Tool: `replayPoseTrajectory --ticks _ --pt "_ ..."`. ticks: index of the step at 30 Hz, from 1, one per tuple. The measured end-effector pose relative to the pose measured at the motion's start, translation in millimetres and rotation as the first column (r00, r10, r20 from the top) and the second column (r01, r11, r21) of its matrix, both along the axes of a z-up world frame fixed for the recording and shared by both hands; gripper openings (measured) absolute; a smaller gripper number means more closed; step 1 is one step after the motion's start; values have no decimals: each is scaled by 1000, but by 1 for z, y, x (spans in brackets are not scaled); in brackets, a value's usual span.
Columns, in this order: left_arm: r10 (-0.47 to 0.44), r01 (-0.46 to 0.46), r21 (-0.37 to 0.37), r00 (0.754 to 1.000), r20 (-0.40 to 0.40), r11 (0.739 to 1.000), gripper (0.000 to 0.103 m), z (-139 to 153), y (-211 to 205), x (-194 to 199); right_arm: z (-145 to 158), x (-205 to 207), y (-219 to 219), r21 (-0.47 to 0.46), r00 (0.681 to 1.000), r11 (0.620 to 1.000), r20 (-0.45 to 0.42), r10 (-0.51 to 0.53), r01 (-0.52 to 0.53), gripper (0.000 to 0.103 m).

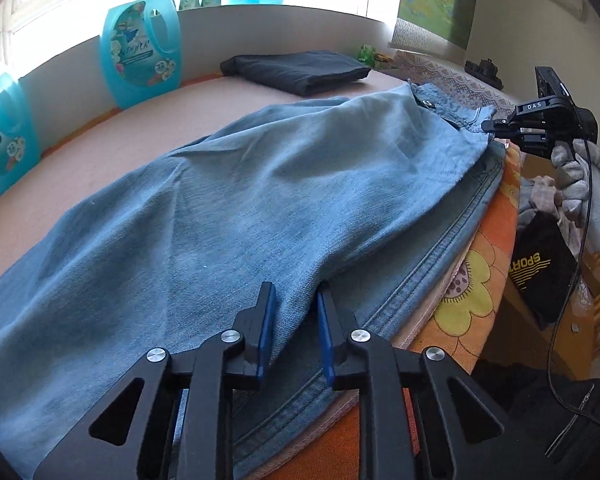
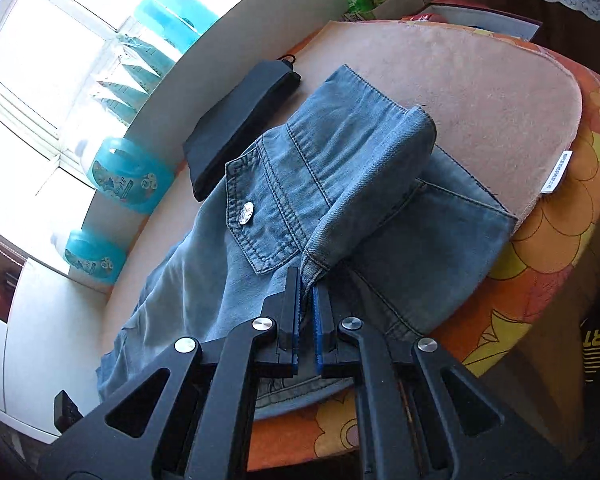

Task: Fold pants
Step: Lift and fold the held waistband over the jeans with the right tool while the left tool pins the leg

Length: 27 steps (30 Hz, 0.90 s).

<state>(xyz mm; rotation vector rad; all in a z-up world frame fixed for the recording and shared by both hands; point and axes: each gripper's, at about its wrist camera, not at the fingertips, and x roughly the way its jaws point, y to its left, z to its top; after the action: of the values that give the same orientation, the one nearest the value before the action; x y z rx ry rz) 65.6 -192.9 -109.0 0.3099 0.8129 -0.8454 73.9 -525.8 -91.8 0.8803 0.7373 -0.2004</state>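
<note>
Your left gripper (image 1: 296,320) has its blue-padded jaws narrowed around a raised fold of the light blue denim pants (image 1: 236,200), pinching the cloth along the leg near the table's front edge. Your right gripper (image 2: 308,312) is nearly closed on the waistband corner of the same pants, just below the buttoned flap with the silver metal button (image 2: 246,213); from the left wrist view its tip (image 1: 490,125) meets the waistband edge, though how much cloth sits between the pads is hard to judge.

The pants lie lengthwise on the pale pink table mat (image 2: 480,80), over an orange flowered cloth (image 1: 466,300). A folded dark navy garment (image 1: 296,70) rests beyond, apart from the denim. Turquoise detergent bottles (image 1: 142,52) stand along the white back wall.
</note>
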Motion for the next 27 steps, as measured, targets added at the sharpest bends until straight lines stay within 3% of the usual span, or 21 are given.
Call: replayPoseTrajectory --ticks 3,4,5,7,9,10,11,12,19,22,27 --pt "16 -17 -23 1000 -17 1000 10 3 1 3 -4 -1 -6 23 1000 1000 3 7 -8 14" --pt "21 -21 -28 1000 -12 999 9 5 2 4 -4 -1 -9 26 1000 1000 -1 -6 6 27" --pt "28 -28 -29 1000 -5 999 8 7 3 4 -4 -3 -14 17 999 999 0 -42 42 48" --pt "42 -42 -44 999 4 998 7 12 5 6 -3 -8 -27 24 995 995 17 -99 99 59" --pt "58 -58 -65 998 6 996 7 17 9 10 -4 -11 -36 66 992 992 49 -115 112 58" --pt "64 -64 -74 998 6 995 7 19 10 12 -4 -10 -38 72 993 992 49 -109 105 41" --pt "72 -71 -80 997 9 994 6 21 11 14 -3 -8 -38 61 994 993 26 -103 101 17" --pt "80 -79 -85 997 11 993 6 23 13 17 -2 -6 -38 52 995 994 13 -98 97 8" --pt "75 -72 -136 997 13 988 5 38 21 12 20 -26 -33 17 994 996 55 -91 90 5" --pt "30 -29 -128 1000 2 991 5 35 22 -2 6 -37 -41 23 993 993 15 -120 119 5" --pt "-2 1 -53 1000 -13 999 5 15 16 -10 -26 -46 -45 70 989 987 -37 -144 146 4"
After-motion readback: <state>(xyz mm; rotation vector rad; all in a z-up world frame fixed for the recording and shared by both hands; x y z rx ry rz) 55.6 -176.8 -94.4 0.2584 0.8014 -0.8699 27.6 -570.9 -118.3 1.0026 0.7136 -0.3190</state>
